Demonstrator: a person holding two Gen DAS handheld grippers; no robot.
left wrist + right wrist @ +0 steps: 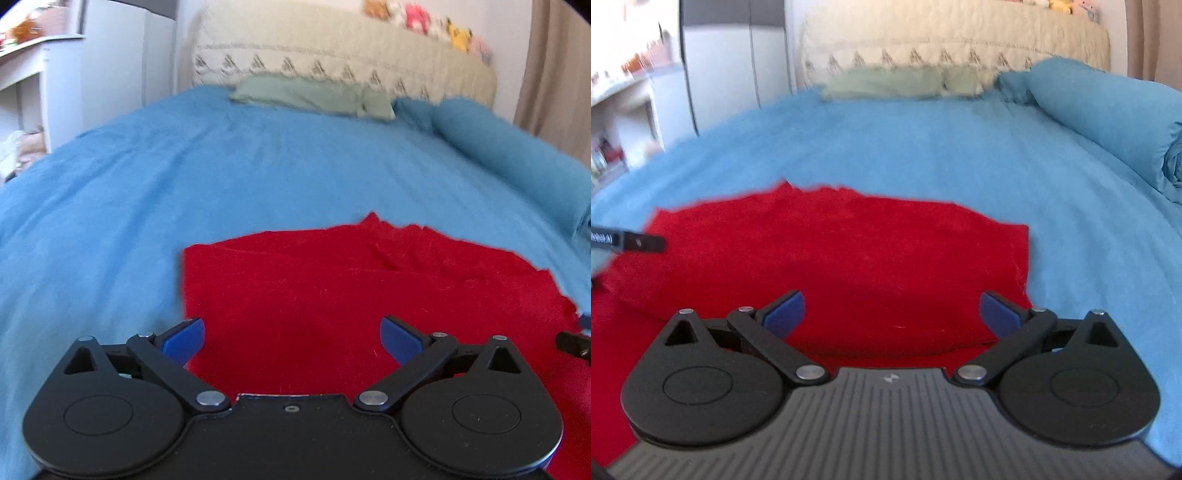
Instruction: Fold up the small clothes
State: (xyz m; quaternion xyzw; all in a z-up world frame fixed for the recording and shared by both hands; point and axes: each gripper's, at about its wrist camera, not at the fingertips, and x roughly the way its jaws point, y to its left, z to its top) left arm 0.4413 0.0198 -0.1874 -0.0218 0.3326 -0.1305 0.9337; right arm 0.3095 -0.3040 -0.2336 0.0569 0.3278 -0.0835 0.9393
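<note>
A red garment [332,280] lies spread on the blue bedspread [184,177], with a folded layer on top; it also shows in the right wrist view [849,254]. My left gripper [291,338] is open and empty, hovering over the garment's near left part. My right gripper [892,312] is open and empty over the garment's near right part. The tip of the right gripper [572,343] shows at the right edge of the left wrist view. The left gripper's finger [635,242] shows at the left edge of the right wrist view.
A green folded cloth [314,94] lies at the far end by the beige patterned headboard [332,48]. A rolled blue blanket [1108,110] lies along the right side. White shelves and cupboard [55,74] stand left. Stuffed toys [436,22] sit on the headboard.
</note>
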